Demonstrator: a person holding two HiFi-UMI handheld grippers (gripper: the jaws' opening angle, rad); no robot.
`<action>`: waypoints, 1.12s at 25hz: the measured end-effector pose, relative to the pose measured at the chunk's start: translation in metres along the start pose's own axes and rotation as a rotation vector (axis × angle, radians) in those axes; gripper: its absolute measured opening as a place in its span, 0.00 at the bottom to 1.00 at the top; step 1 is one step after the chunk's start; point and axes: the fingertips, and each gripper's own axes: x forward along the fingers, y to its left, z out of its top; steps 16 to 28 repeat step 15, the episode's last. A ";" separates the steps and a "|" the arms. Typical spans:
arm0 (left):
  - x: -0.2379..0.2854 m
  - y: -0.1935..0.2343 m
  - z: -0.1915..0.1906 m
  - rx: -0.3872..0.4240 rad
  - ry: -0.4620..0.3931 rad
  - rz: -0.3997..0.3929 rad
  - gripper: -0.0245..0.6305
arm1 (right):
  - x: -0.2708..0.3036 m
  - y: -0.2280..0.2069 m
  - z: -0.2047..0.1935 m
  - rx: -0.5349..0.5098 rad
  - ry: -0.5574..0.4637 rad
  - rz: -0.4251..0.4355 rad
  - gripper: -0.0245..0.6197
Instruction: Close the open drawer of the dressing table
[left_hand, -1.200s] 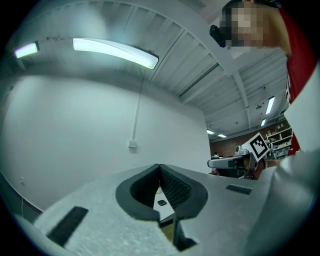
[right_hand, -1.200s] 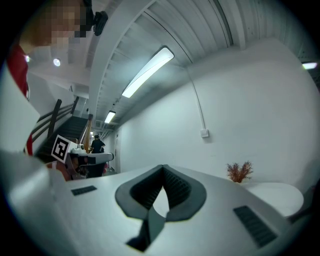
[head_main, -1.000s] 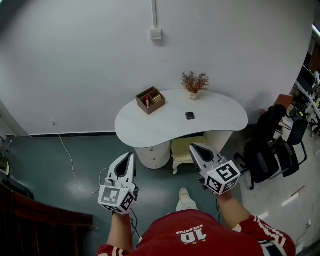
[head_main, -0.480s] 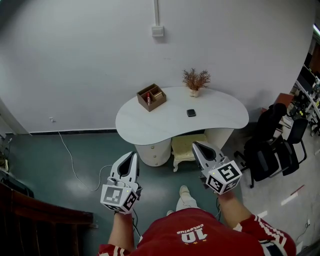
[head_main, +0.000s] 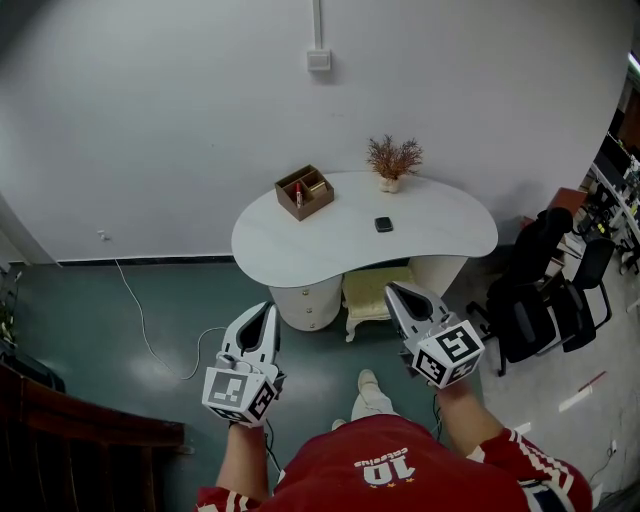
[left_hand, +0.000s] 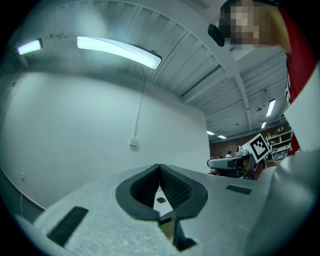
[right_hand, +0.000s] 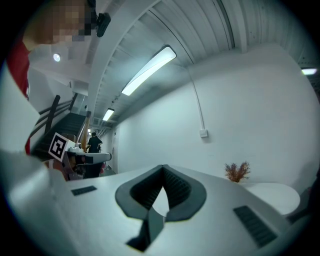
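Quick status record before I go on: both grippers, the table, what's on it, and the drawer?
left hand-held gripper: shut, empty, not touching table
right hand-held gripper: shut, empty, not touching table
dressing table: white, curved top
on top: wooden box, dried plant, small dark item
underneath: pedestal, stool
drawer: state unclear from here

The left gripper (left_hand: 159, 167), jaws together and empty, faces a white wall (left_hand: 100, 130) under a ceiling light (left_hand: 120, 50).
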 end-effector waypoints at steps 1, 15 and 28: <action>0.000 0.000 0.001 0.002 0.000 -0.003 0.02 | 0.001 0.001 0.001 -0.004 0.000 0.001 0.05; -0.004 0.009 0.004 0.005 0.005 0.006 0.02 | 0.012 0.015 0.008 -0.032 0.004 0.033 0.05; -0.004 0.009 0.004 0.005 0.005 0.006 0.02 | 0.012 0.015 0.008 -0.032 0.004 0.033 0.05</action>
